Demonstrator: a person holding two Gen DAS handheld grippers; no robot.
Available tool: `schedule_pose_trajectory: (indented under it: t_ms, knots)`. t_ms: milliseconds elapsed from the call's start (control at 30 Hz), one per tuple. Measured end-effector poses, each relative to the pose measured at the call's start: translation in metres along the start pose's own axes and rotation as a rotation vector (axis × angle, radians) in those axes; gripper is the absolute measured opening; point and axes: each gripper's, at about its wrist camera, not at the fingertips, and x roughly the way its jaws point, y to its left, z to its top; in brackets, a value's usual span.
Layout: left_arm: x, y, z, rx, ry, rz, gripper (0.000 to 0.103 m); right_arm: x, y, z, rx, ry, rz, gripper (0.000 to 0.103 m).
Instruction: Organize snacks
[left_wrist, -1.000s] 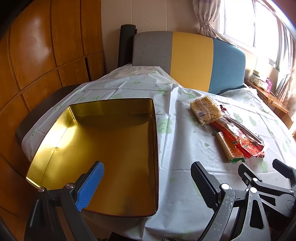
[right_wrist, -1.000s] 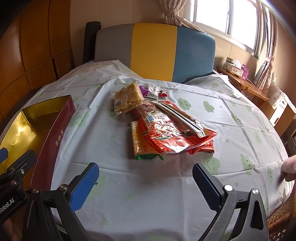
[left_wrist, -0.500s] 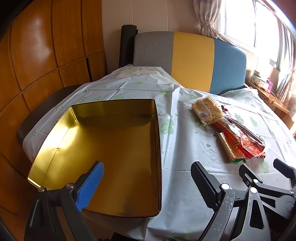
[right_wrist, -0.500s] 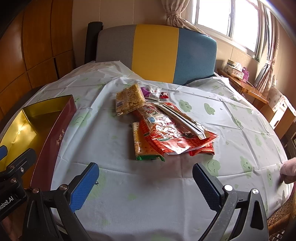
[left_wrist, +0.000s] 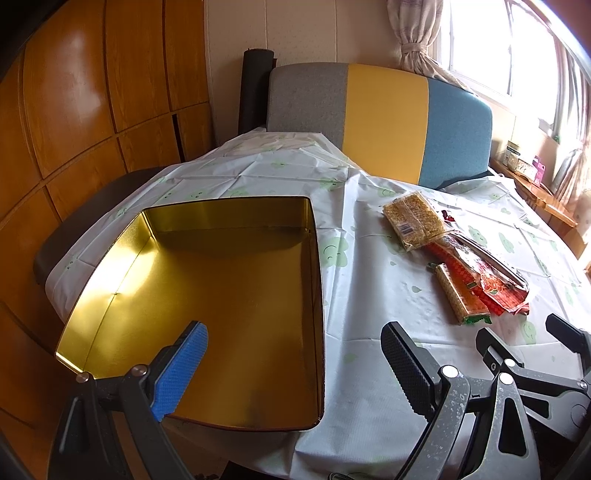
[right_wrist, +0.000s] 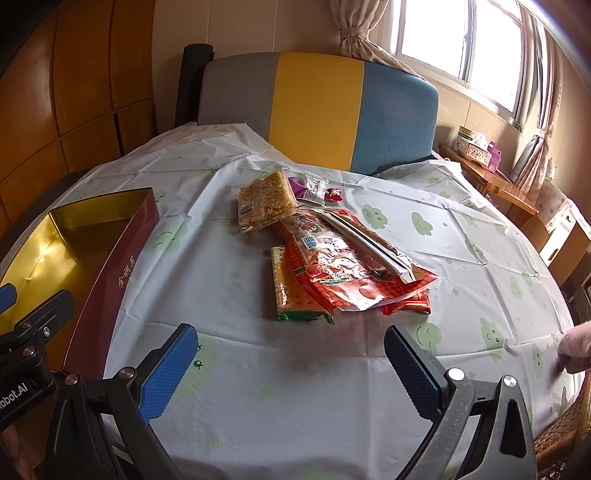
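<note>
A gold-lined tin box (left_wrist: 207, 280) with a dark red outside (right_wrist: 110, 273) lies open and empty at the table's left. A pile of snacks sits mid-table: a yellow puffed-grain pack (right_wrist: 266, 197), a red foil bag (right_wrist: 343, 273), a long silver-edged packet (right_wrist: 369, 243), a cracker pack (right_wrist: 288, 291) and small sweets (right_wrist: 317, 188). My left gripper (left_wrist: 295, 365) is open, hovering over the tin's near right corner. My right gripper (right_wrist: 291, 363) is open above the cloth, just short of the cracker pack. Neither holds anything.
A white cloth with green faces (right_wrist: 443, 236) covers the round table. A grey, yellow and blue chair back (right_wrist: 317, 107) stands behind it. Wooden wall panels (left_wrist: 74, 110) are on the left. A person's hand (right_wrist: 576, 347) rests at the table's right edge.
Both views have shifted slightly, as if the grippers drew back or tilted a little. The snacks and tin lie as before, and both grippers have stayed open.
</note>
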Motion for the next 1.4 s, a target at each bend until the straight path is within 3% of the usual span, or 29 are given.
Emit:
schedule_pose_trajectory:
  t_ms: [833,1067,1267,1400]
  knots:
    - [0.007,-0.009,0.002,0.027,0.028,-0.038,0.095,0.010,-0.029,0.025,-0.085,0.026,0.029,0.103]
    - [0.011,-0.019,0.021,0.053,0.024,-0.113,0.095,0.030,-0.079,0.062,-0.100,0.051,0.063,0.103]
    - [0.033,-0.028,0.034,-0.012,0.166,-0.247,0.095,0.070,-0.135,0.079,-0.050,0.114,0.020,0.103]
    - [0.042,-0.042,0.048,0.019,0.164,-0.179,0.095,0.085,-0.156,0.075,-0.016,0.113,0.023,0.103]
